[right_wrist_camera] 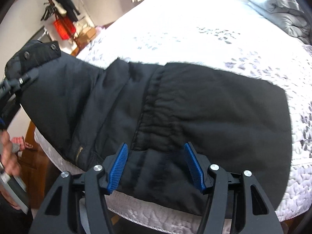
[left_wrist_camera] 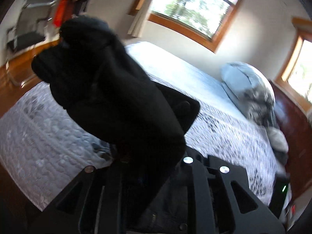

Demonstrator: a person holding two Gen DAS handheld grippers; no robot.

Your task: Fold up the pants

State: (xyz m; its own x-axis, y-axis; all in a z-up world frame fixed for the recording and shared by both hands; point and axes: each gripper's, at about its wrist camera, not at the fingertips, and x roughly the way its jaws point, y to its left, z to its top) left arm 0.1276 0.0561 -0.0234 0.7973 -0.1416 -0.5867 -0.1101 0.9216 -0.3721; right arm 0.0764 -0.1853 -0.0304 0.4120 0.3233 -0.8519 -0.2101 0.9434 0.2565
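The black pants [right_wrist_camera: 175, 117] lie across the near edge of the bed [right_wrist_camera: 195, 29], filling the centre of the right wrist view, with the gathered waistband [right_wrist_camera: 154, 105] running down the middle of the frame. The portion at right lies flat on the quilt; the portion at left is raised off the bed toward the upper left of the frame. There the left gripper [right_wrist_camera: 29, 66] is clamped on a bunch of the cloth, and in its own view the fabric [left_wrist_camera: 109, 89] fills the space ahead of the camera and hides the finger pads. The right gripper [right_wrist_camera: 156, 167] hangs over the near hem with its blue pads [right_wrist_camera: 118, 168] spread apart, gripping nothing. Judgement: one fold is in progress, not yet laid down. Remaining work appears to be carrying the raised part over the flat part, then flattening it. A pillow [left_wrist_camera: 251, 89] lies at the far end of the bed.
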